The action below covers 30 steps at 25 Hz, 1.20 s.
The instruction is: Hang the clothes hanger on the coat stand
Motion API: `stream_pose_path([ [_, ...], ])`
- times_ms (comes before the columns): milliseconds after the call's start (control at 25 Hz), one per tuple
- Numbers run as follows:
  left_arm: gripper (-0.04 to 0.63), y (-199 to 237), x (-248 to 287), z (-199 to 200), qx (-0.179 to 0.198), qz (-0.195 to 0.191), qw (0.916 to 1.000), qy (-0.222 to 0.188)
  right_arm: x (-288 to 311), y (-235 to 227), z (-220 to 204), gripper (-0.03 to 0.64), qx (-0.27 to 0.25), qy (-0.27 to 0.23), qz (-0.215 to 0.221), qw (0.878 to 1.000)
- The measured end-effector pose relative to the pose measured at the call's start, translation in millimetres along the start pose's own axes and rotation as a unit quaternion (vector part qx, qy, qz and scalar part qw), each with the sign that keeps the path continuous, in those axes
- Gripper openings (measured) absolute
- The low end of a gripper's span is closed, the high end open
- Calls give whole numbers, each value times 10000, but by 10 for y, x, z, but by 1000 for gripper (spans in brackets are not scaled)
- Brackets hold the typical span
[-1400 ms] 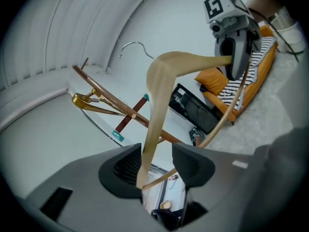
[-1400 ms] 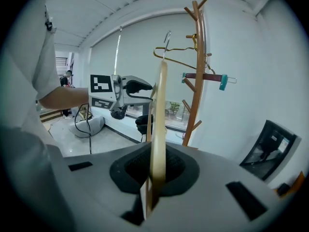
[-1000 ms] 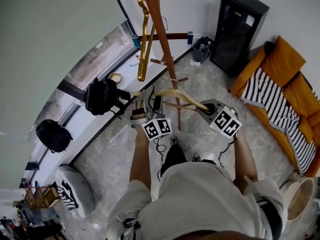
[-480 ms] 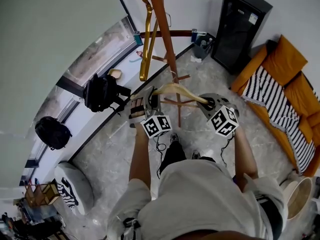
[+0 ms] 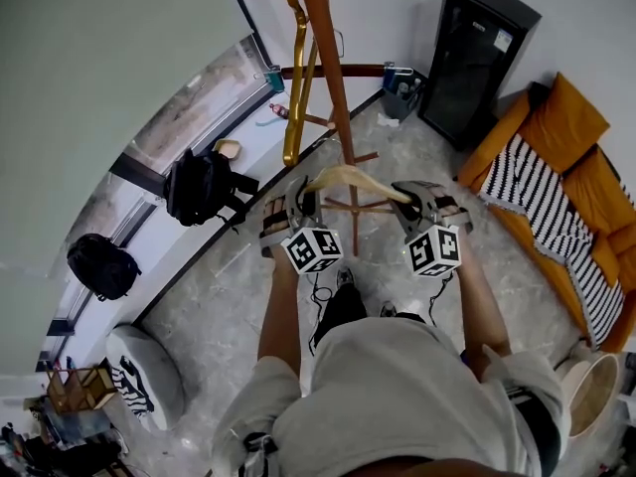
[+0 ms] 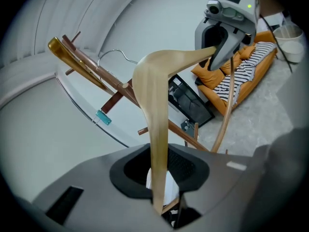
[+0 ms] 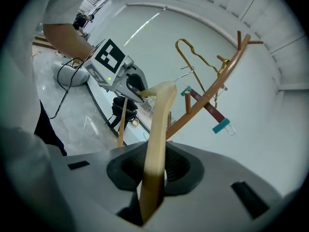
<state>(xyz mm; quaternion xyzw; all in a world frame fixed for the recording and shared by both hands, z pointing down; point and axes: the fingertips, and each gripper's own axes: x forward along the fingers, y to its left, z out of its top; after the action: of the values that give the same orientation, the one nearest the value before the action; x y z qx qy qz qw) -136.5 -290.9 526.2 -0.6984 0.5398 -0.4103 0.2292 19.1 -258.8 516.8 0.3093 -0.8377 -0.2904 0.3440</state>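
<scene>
A light wooden hanger [image 5: 348, 175] hangs in the air just in front of the brown coat stand [image 5: 333, 78], held level between my two grippers. My left gripper [image 5: 298, 199] is shut on its left arm, which runs straight into the jaws in the left gripper view [image 6: 155, 129]. My right gripper [image 5: 409, 199] is at the other end. Its jaws are opening, with the hanger's right arm [image 7: 158, 129] still between them. The hanger's metal hook [image 6: 112, 56] points toward the stand's pegs.
A gold hanger [image 5: 293, 87] and a dark bar hanger with teal clips [image 5: 328, 70] hang on the stand. A black cabinet [image 5: 477, 58] and an orange sofa with a striped blanket [image 5: 566, 187] stand to the right. Black backpacks [image 5: 204, 189] lie by the window on the left.
The hanger and both grippers have risen a little toward the stand. The right gripper has swung inward to the left along the hanger's end.
</scene>
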Motion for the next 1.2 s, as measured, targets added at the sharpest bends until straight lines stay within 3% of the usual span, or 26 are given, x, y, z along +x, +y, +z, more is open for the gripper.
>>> stream_pose_path([
  [1200,89,-1,750,-108,114,-234,9996,50,685,-218,-422,57,173,594,38,9981],
])
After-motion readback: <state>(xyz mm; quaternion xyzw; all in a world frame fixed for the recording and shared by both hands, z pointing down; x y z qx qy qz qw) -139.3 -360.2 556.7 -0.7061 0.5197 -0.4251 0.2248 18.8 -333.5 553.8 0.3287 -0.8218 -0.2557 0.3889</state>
